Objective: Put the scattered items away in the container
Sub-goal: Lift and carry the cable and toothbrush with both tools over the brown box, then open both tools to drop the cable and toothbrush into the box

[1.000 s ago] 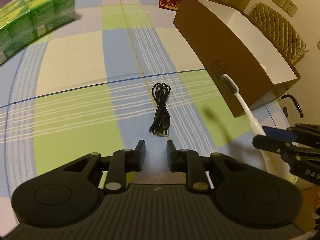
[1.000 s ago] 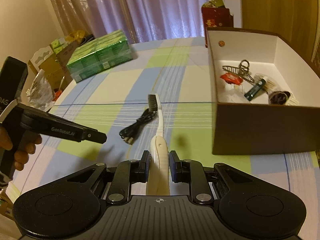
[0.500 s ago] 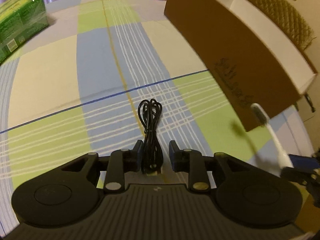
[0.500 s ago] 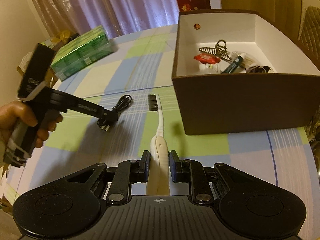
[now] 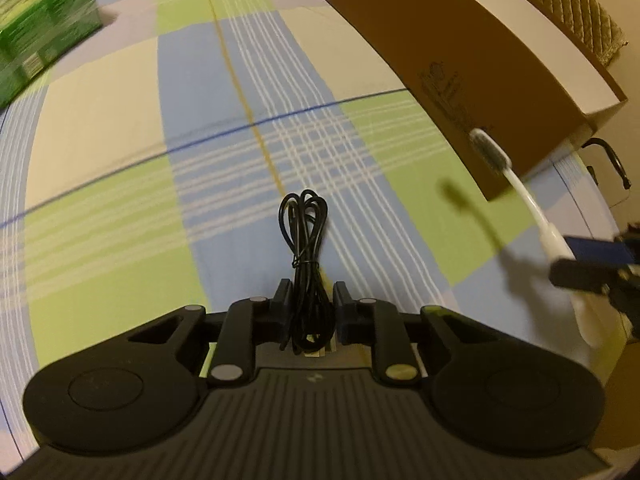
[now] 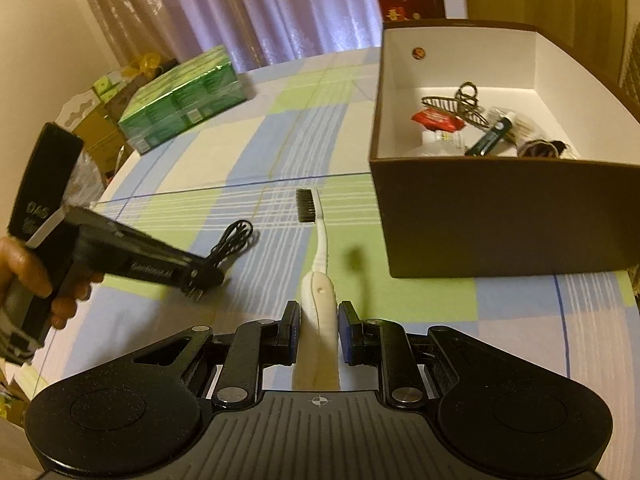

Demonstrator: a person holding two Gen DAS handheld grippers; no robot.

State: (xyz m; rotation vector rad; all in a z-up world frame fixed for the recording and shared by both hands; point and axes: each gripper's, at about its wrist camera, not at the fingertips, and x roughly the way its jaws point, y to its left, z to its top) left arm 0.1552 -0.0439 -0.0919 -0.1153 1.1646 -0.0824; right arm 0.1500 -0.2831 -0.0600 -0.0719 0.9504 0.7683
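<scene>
So the biggest thing here is the table with its checked tablecloth (image 5: 100,128) in blue, green and cream, and on the right side of it sits the brown cardboard box (image 6: 500,216), white inside, already holding a hair claw clip (image 6: 456,106), a red packet (image 6: 438,119) and a few other bits I can't make out. A green shrink-wrapped pack (image 6: 184,100) sits at the far left of the table. The white toothbrush (image 6: 320,240) is up off the cloth, long axis running straight away from the right gripper (image 6: 319,322), dark bristle head pointing forward and just short of the box's near wall; the fingers are clamped on its thick handle. The coiled black cable (image 5: 306,248) lies on the cloth lengthwise, loop end pointing away, plug end between the left gripper (image 5: 308,304) fingers, which sit close on either side of it, and I can't tell if they're actually pinching it. A hand (image 6: 24,276) holds the left gripper tilted down low over the cloth.
</scene>
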